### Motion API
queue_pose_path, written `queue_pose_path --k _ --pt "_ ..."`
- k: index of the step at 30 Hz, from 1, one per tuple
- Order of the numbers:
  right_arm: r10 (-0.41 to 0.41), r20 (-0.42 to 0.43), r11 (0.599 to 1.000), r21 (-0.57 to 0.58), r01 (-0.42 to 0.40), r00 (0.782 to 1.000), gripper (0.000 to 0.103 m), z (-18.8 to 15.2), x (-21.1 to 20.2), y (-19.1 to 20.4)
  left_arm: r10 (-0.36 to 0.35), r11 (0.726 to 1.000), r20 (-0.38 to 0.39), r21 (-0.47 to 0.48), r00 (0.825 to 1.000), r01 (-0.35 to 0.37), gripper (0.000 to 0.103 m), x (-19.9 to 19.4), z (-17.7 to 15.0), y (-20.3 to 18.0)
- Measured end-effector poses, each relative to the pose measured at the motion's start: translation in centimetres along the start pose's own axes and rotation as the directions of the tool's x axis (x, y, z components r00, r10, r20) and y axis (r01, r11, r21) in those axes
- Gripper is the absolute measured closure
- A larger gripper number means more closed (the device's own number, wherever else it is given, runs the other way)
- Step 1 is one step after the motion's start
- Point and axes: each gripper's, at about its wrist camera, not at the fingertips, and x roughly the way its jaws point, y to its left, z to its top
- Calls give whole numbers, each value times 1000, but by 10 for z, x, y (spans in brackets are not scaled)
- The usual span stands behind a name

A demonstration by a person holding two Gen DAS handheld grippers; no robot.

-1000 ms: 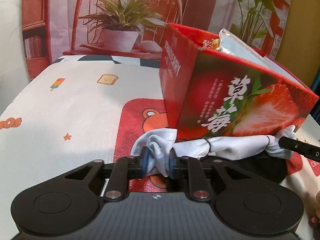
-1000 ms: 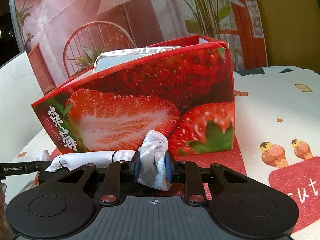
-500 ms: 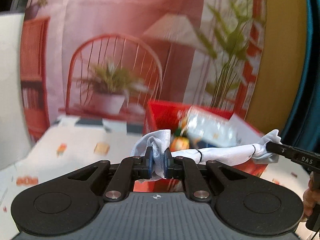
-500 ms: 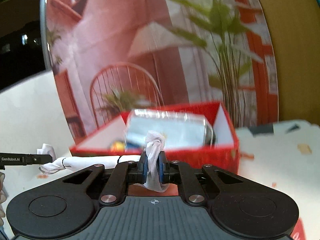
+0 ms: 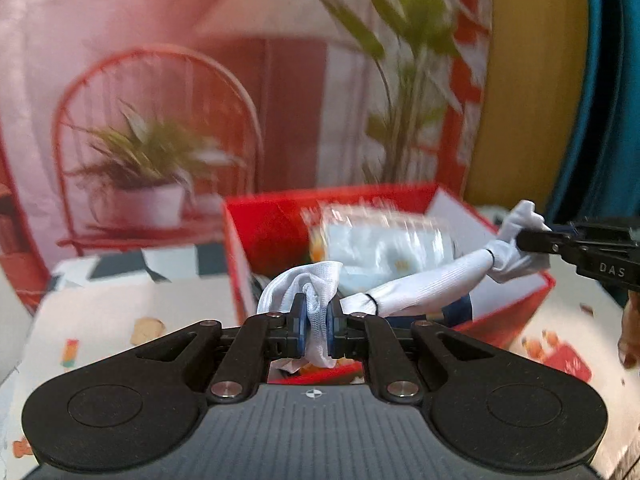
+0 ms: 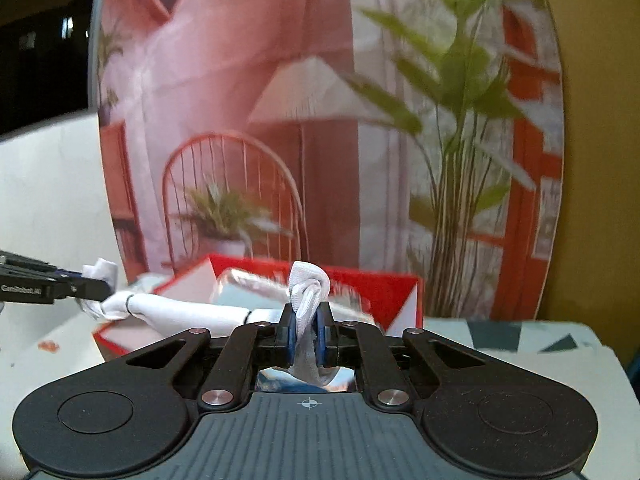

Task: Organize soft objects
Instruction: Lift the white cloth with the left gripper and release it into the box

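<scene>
Cloth roll: white ribbed fabric (image 5: 420, 288), rolled long, bound by thin dark bands, both ends bunched.
Place: stretched in the air over the open red box (image 5: 280, 220), one end at 6 o'clock, the other at 3 o'clock in the left wrist view.
Left hand-held gripper (image 5: 316, 330): clamped on one bunched end.
Right hand-held gripper (image 6: 307, 338): clamped on the other end.
Box: open-topped, a silvery packet (image 5: 384, 240) inside.
Counter (image 5: 100, 312): bare patterned cover at 9 o'clock of the box.
</scene>
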Motion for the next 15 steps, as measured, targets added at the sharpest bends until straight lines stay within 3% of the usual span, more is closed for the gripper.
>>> queue_pose_path --k 8,12,15 --pt "-16 -167 1000 5 17 986 93 -18 39 -5 -29 999 -156 11 987 31 92 48 3 1" --pt "-14 -203 1000 8 16 979 93 -22 51 -3 -18 1000 -185 14 983 21 92 60 4 -3" --pt "-20 -209 1000 10 23 978 93 -23 55 -1 -5 1000 -164 23 987 8 90 58 4 -5"
